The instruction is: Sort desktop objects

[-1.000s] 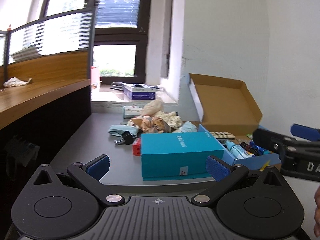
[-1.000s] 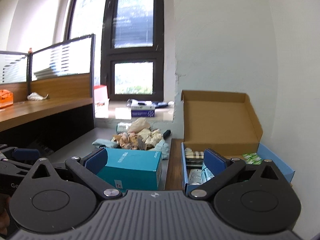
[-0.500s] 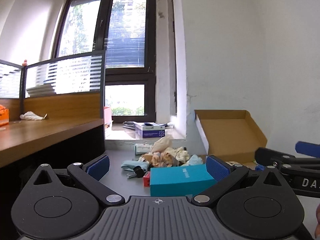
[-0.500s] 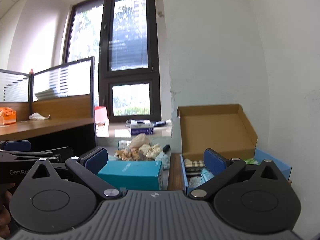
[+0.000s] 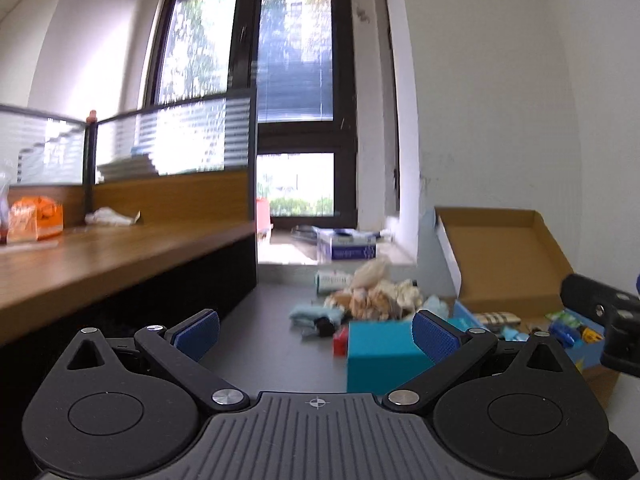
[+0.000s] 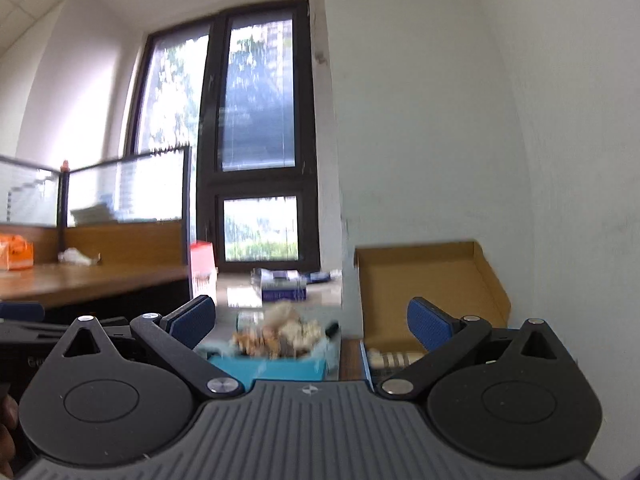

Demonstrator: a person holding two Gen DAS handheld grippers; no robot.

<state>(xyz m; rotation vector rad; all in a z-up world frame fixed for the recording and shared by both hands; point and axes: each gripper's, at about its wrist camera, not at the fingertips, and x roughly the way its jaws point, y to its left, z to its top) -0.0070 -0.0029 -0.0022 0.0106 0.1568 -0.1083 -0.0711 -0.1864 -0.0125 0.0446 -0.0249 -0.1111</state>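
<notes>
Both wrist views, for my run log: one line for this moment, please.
left gripper: open, empty | right gripper: open, empty | teal rectangular cardboard box: on grey desk, untouched

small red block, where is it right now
In the left wrist view the small red block sits on the grey desk, against the left side of the teal rectangular box.

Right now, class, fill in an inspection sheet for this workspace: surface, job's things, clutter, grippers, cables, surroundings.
Surface: grey desk, partly bare.
Job's things: teal box on the desk; open cardboard box with small items in its blue tray.
Clutter: crumpled paper pile, blue cloth, small red item.
Grippers: left gripper open, empty; right gripper open, empty.
Cables: nothing seen.
Surroundings: window, wooden counter, white wall.
</notes>
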